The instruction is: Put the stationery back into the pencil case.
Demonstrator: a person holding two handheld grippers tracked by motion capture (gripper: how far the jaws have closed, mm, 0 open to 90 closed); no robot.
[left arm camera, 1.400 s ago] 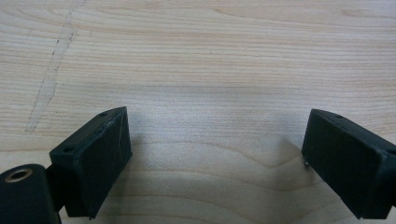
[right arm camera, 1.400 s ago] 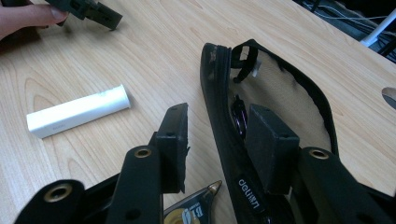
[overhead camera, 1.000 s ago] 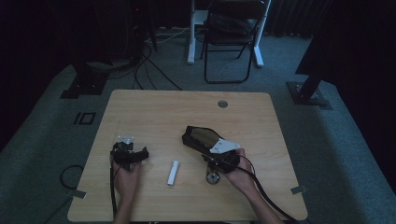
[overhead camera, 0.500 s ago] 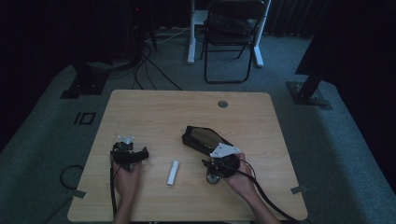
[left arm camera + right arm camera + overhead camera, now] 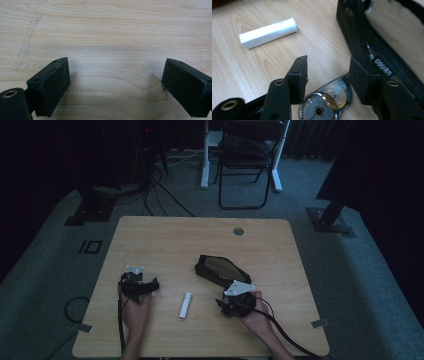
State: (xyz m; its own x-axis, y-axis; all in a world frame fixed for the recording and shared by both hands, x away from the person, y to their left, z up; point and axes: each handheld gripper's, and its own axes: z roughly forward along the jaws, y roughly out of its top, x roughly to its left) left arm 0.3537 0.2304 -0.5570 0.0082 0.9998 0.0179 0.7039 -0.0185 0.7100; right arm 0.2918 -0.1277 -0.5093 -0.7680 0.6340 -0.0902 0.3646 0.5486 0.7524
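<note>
While the person stands at the near edge of the table point(image 5: 150, 235), I count two grippers, one in each hand. The left gripper point(image 5: 137, 285) sits over the bare wood at the left side, and in the left gripper view its two black jaws are spread wide with nothing but wood grain between them. The right gripper point(image 5: 235, 297) is at the near right; its jaws have just been opening, and in the right gripper view they stand apart over one small round clear-plastic disc point(image 5: 325, 102) with a toothed metal wheel inside, which lies on the wood between them at their base. I cannot tell whether either pad touches it.

One black pouch point(image 5: 220, 270) with a mesh panel lies on the table just beyond the right gripper, its edge running right beside that gripper's outer jaw. One white tube point(image 5: 185, 305), short and capped, lies flat between the two hands, apart from both grippers and from the pouch.

The tabletop is pale wood with rounded corners and one round grommet point(image 5: 238, 231) near its far edge. It stands on grey carpet in a dim room. Beyond the far edge I see one black folding chair point(image 5: 247, 165), white frame legs beside it, and cables point(image 5: 160, 185) trailing across the floor at the far left. A dark stand base point(image 5: 330, 217) rests on the carpet at the right.
</note>
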